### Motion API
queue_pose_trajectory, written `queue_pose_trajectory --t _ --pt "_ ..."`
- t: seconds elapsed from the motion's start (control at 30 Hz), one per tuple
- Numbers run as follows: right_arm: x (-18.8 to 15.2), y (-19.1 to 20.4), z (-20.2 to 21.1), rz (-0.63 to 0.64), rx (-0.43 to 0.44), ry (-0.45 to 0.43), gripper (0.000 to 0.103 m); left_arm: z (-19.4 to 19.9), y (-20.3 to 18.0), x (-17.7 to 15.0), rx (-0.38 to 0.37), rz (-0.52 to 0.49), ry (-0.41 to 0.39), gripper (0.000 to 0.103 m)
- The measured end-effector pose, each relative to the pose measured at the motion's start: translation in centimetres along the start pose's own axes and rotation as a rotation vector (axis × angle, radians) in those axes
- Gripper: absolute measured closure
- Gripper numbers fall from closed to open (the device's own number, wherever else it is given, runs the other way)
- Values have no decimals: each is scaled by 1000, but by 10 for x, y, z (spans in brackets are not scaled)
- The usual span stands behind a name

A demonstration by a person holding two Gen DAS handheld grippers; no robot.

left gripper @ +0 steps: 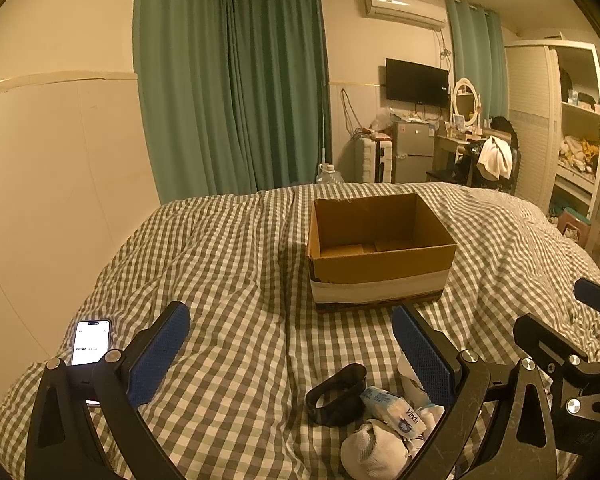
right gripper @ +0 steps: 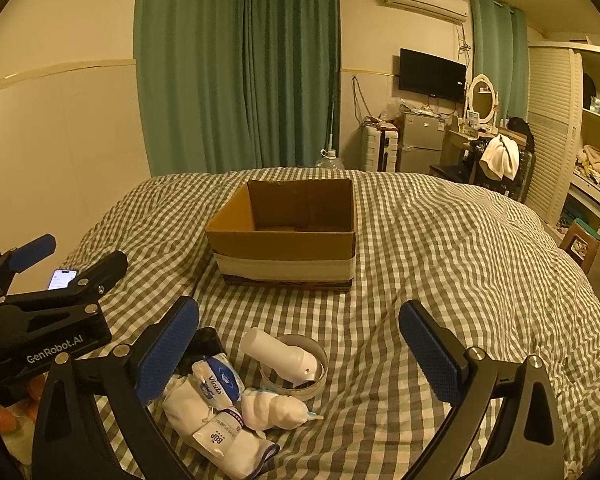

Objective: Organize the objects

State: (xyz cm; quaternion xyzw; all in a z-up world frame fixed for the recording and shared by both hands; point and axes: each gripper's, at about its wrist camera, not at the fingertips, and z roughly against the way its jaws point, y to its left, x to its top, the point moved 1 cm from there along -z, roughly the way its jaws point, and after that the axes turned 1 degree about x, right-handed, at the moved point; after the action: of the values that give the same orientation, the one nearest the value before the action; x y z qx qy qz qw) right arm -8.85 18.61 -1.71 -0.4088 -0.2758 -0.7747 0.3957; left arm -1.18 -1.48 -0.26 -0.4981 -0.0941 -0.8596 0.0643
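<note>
Dim amber light, perhaps overhead; fisheye-warped edges.

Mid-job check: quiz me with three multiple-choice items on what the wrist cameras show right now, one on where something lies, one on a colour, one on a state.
1. Where does the lit phone lie?
A. inside the cardboard box
B. on the checked bedspread, on the left, near the wall
C. on the tape roll

2. What colour are the pads on the left gripper fingers?
A. red
B. blue
C. white

3. What state is the cardboard box in?
A. taped shut
B. open on top, nothing visible inside
C. tipped on its side

Answers:
1 B, its screen glows on the bedspread, far from the box.
2 B, both pads show blue.
3 B, the bare box floor shows.
</note>
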Motion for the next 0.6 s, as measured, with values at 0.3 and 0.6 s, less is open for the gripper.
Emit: queue_pose_trajectory --t 0.3,0.6 --pt "-5 -1 -20 11 19 58 3 -25 -1 -12 12 -1 76 0" --pt "-26 -8 -66 19 8 201 3 -64 -2 -37 -2 -18 212 0"
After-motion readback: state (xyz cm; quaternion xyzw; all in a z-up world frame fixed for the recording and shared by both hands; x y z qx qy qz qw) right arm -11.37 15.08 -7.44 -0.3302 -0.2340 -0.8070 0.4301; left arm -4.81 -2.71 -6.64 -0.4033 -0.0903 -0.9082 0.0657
